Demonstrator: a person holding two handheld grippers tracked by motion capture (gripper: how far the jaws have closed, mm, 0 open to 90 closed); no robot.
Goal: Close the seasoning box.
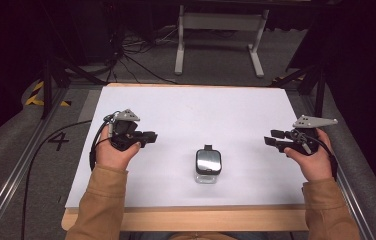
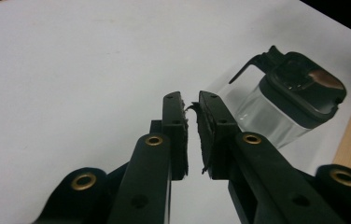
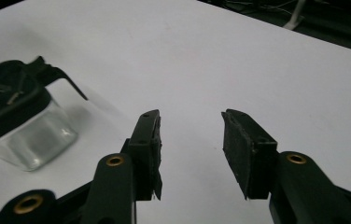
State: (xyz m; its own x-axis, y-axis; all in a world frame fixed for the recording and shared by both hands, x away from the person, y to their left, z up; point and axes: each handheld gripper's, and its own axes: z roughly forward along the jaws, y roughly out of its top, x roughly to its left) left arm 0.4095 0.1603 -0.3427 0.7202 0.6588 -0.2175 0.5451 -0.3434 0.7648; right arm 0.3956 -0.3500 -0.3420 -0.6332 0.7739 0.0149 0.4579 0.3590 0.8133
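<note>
A white sheet (image 1: 191,125) covers a pale wooden tabletop (image 1: 201,219), whose bare edge runs along the person's side. Grey carpet lies beyond it, with black cables, the white legs of another table (image 1: 221,35), yellow-and-black hazard tape and a black "4" (image 1: 58,141) marked on the floor to the sheet's left. The room behind is dark.

A small square jar (image 1: 208,166) of clear glass or plastic, capped with a glossy dark lid with rounded corners and a black hinged clasp at its far side, stands upright near the sheet's front edge, roughly midway between the two claws and touching neither.

Left of the jar, a hand in a tan sleeve holds the left claw (image 1: 148,138), matte black with brass rivets and a grey three-cornered plate on top; in the left gripper view its frayed rubber pads (image 2: 178,135) stand nearly together, a thin slit between them, gripping nothing. Right of the jar, the other hand holds the right claw (image 1: 271,139), also topped by a grey plate; in the right gripper view its coarse black pads (image 3: 241,149) are spread wide and empty above the bare white sheet.
</note>
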